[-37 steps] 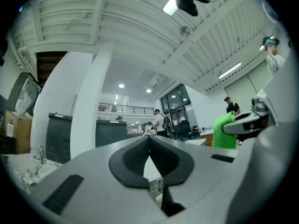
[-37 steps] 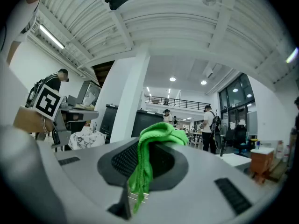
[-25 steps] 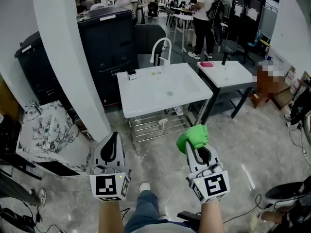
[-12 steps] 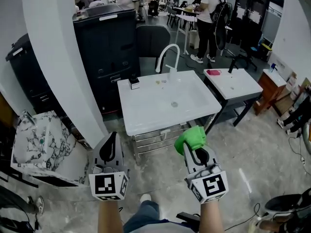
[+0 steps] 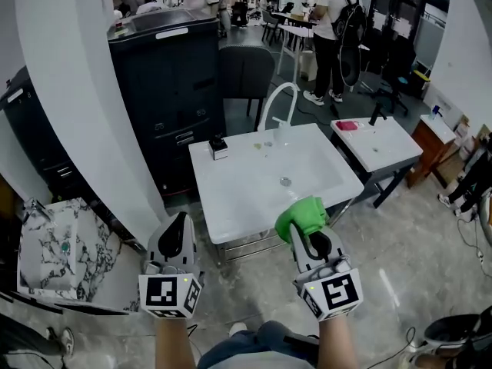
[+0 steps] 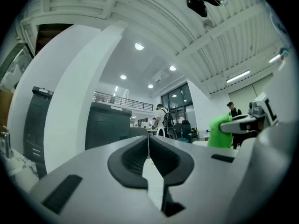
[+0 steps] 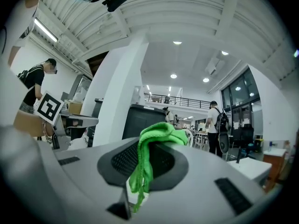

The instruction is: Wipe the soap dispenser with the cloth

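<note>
Our right gripper [image 5: 309, 235] pinches the green cloth [image 5: 301, 214]; our left gripper [image 5: 177, 225] is pressed together, empty. At twelve o'clock stands the white basin [image 5: 246, 198], with the soap dispenser [image 5: 218, 146] at its eleven o'clock corner and a dark cabinet [image 5: 165, 75] behind.

Open-plan office: big copier [image 5: 165, 83], desks [image 5: 294, 31], office chairs [image 5: 246, 71].

Soft, matt cloth [image 5: 302, 215] — glossy, smooth sink [image 5: 234, 198].
</note>
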Demonstrator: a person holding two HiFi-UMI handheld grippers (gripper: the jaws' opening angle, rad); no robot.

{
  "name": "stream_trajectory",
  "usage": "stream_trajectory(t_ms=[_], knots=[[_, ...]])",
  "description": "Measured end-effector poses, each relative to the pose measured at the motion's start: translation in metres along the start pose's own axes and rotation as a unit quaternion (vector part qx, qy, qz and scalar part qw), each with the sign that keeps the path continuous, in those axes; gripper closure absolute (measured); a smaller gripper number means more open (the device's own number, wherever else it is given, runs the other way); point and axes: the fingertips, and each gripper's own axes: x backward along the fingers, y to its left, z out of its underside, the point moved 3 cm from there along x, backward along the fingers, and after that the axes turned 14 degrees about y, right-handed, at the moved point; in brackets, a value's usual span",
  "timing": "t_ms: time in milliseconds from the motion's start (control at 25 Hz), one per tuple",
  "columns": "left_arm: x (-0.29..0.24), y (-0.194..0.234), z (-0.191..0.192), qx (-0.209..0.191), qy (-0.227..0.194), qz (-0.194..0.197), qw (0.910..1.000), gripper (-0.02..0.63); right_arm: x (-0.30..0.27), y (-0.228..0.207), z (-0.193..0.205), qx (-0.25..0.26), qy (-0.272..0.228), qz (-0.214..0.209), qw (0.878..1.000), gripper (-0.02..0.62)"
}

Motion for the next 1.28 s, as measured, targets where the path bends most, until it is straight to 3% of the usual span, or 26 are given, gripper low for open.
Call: stream_trajectory(t_ms=[160, 520, 840, 1160, 1200, 1280], knots=[[-0.024, 0.005, 0.002, 0.000, 0.006, 0.006, 1.0000, 0.591, -0.022, -0.013, 0.005, -0.014, 0.003, -0.003, 1.000, 0.545], [-0.092, 0.029, 0.014, 0.071, 0.007, -0.007, 0.9975, 0.591, -0.096, -0.057, 0.024, -0.036, 0.010, -0.021, 0.999, 0.545], [-0.194, 0.044, 0.029, 0.043, 0.067, -0.065, 0.9947, 0.591, -0.196, -0.113, 0.032, -0.053, 0.015, -0.064, 0.996, 0.545], [-0.281, 0.053, 0.034, 0.027, 0.084, -0.078, 0.9931, 0.591, -0.269, -0.156, 0.044, -0.048, 0.033, -0.119, 0.991, 0.545], [-0.289, 0.054, 0.035, 0.032, 0.083, -0.075, 0.9932, 0.579, -0.276, -0.160, 0.046, -0.048, 0.035, -0.125, 0.990, 0.545], [-0.306, 0.052, 0.036, 0.034, 0.082, -0.058, 0.9944, 0.462, -0.287, -0.167, 0.051, -0.048, 0.041, -0.134, 0.989, 0.545]])
